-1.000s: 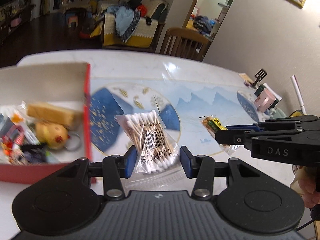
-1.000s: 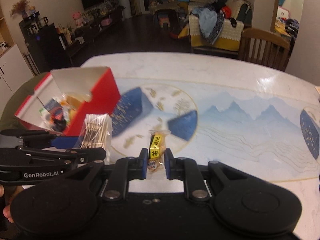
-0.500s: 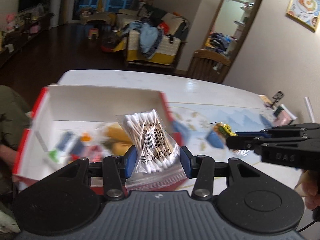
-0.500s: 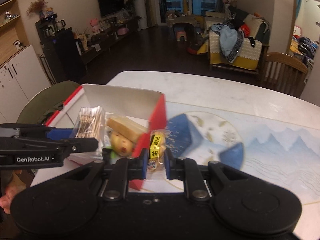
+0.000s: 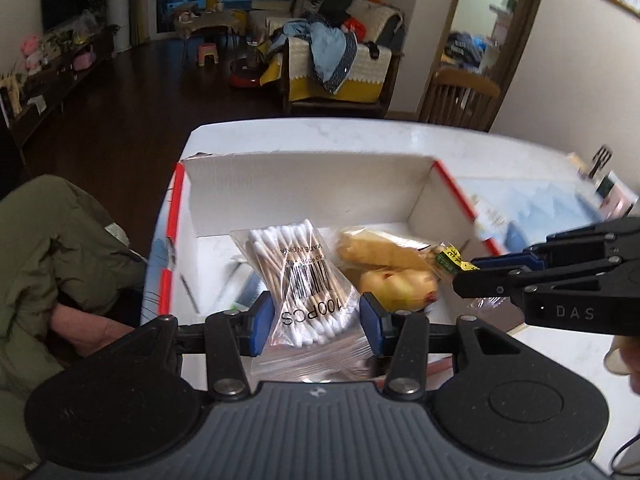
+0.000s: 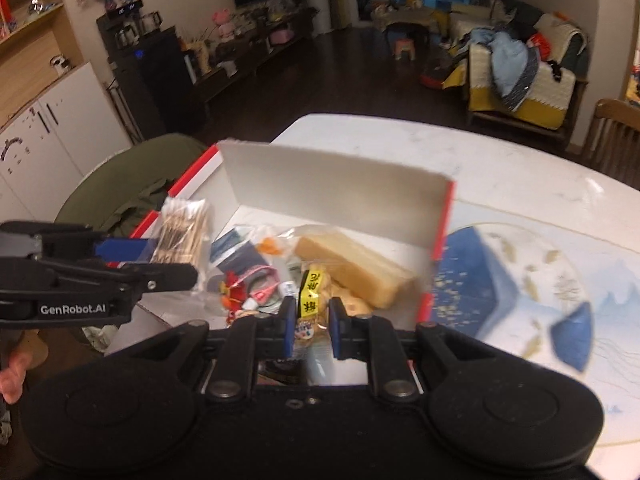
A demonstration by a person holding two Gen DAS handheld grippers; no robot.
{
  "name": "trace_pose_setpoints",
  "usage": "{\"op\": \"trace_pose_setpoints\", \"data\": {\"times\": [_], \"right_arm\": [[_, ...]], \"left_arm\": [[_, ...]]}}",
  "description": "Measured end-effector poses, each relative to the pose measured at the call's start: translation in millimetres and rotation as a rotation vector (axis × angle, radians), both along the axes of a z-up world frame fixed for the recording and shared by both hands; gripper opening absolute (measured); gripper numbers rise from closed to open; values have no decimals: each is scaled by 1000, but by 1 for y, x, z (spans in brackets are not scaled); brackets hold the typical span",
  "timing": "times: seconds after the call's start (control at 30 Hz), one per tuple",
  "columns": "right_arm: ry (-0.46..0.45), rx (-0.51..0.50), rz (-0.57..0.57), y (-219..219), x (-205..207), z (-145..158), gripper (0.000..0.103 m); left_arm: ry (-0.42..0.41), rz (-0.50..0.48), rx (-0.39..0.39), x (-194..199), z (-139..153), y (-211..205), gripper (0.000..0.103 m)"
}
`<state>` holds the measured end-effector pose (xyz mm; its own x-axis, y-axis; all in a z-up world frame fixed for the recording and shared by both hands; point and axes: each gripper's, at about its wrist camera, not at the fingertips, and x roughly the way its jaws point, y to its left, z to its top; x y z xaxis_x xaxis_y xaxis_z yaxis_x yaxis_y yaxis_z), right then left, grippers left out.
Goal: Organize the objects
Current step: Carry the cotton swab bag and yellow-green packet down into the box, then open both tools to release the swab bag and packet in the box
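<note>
- left hand-held gripper [image 5: 316, 320] clamped on clear bag of cotton swabs [image 5: 304, 280], slippery film may slide out short of the red-and-white cardboard box [image 5: 304, 184] ahead
- right hand-held gripper [image 6: 308, 332] pinches small yellow-labelled snack packet [image 6: 310, 300]; both over the box, releases could collide

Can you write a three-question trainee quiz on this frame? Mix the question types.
1. True or false: the left gripper holds a bag of cotton swabs.
2. Multiple choice: the snack packet with the yellow label sits A) flat on the table mat, B) between the right gripper's fingers, C) on the wooden chair.
3. Fill in: both held items hang over the open ___ with red outer sides.

Key:
1. True; its pads press the bag's sides.
2. B.
3. Box; it already holds a yellowish block and small mixed items.
</note>
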<state>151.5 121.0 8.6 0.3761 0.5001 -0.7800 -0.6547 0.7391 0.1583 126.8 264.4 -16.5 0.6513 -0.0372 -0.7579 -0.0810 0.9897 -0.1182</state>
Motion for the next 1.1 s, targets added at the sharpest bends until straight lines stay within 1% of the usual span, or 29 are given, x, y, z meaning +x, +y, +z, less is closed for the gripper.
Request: {"op": "trace_pose_setpoints", "data": {"times": [0.1,0.27,0.43,0.53,0.7,0.87,1.03,1.1], "right_arm": [[0,-25,14,17,1,-11,16],[-17,-62,29,38,5,-23,16],[10,-85,48,51,8,-35,16],[5,-111,57,57,8,-42,16],[18,-126,57,59,8,-49,16],[14,-140,66,61,7,-50,18],[2,-148,75,61,6,-51,21],[0,-146,76,60,6,-50,23]], "left_arm": [[28,-21,6,10,-9,6,46],[55,-74,52,24,-21,3,46],[99,-130,54,43,-32,4,46],[127,-173,61,52,-38,3,46],[162,-192,16,62,-45,5,47],[180,-194,-14,62,-48,9,48],[171,-153,-8,57,-49,13,61],[160,-148,-19,53,-48,15,62]]}}
